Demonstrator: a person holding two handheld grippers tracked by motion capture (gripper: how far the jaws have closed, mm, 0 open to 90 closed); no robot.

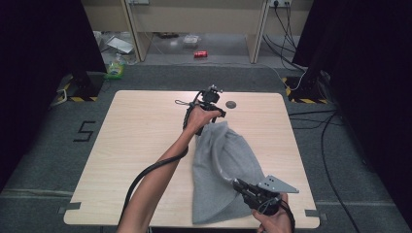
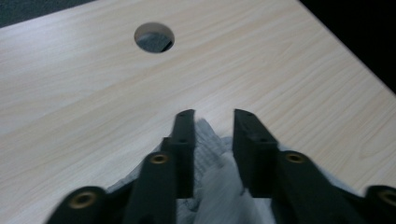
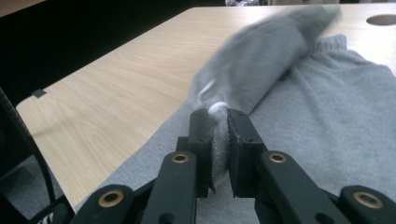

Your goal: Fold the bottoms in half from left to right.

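- The grey sweatpants [image 1: 221,170] lie on the right half of the wooden table [image 1: 141,145]; their long axis runs from the near edge up toward the far side, near the round cable hole [image 1: 231,104].
- The left gripper [image 1: 214,110] sits at the garment's far end; in the left gripper view its jaws stand apart with grey fabric bunched between them.
- The right gripper [image 3: 218,114], at the near right, pinches a raised fold of the cloth, jaws closed on it.
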